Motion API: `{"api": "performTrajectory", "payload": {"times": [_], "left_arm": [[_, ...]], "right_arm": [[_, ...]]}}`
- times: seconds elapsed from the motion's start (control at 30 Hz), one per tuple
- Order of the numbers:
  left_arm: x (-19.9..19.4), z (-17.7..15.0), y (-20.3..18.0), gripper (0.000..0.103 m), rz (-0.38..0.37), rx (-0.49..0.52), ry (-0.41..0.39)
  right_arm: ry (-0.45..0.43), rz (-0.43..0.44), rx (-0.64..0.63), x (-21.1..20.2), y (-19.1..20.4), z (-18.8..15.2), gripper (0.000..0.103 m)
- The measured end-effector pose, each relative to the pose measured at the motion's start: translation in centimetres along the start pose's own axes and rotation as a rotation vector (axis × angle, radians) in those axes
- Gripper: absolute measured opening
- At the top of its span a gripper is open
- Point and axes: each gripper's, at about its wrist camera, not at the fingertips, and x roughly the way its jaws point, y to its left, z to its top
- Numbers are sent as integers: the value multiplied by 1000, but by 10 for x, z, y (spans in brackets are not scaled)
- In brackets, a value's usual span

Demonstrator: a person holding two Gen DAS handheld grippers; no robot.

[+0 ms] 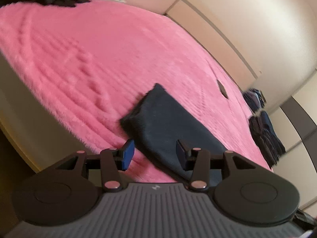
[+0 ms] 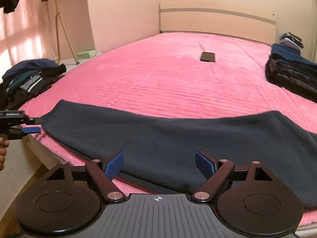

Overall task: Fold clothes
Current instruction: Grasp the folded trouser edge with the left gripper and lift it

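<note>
A dark navy garment [image 2: 158,134] lies flat in a long strip across the near edge of the pink-blanketed bed [image 2: 168,83]. Above its near hem my right gripper [image 2: 160,164] is open, blue pads spread wide with nothing pinched. At the garment's left end my left gripper [image 2: 36,125] is open, its fingertips right at the cloth's edge. In the left wrist view the garment [image 1: 168,129] runs away from the left gripper [image 1: 154,154]. One pad is over the cloth and the other over the pink blanket [image 1: 89,59].
A dark phone [image 2: 207,56] lies mid-bed. A loose heap of dark clothes [image 2: 29,79] sits at the bed's left edge, and a folded dark stack [image 2: 291,73] sits at the right. Behind is a pale headboard [image 2: 218,19]. A hand [image 2: 3,150] holds the left gripper.
</note>
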Motion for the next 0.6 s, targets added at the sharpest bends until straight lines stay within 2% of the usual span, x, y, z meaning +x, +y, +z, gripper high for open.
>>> {"api": "performTrajectory", "payload": {"times": [0.17,0.2,0.23,0.3,0.4,0.43,0.5,0.6], "left_arm": [[11,0,7,36,2,-71,-42],[12,0,7,29,0,-83,-54],[13,-1,7,16,-1,-95,-62],[16,-3,9,12,-6,-117,-68],[15,-5,4,6,-3,-80,-93],[14,-5,0,5,2,-56,-102],[4,-2,-24,5,9,56,-131],[-6,-1,-86,5,-12,313,-169]], "right_arm": [[-10,-26,2,-2,-6,-1,83],[-11,-33,10,-2,-8,-2,83],[-12,-40,19,-3,-10,-3,83],[-15,-54,37,-4,-15,-5,83],[-22,-75,70,-6,-24,-9,83],[-26,-90,79,-9,-29,-12,83],[-36,-122,97,-16,-38,-18,83],[-64,-209,153,-37,-61,-33,83]]}}
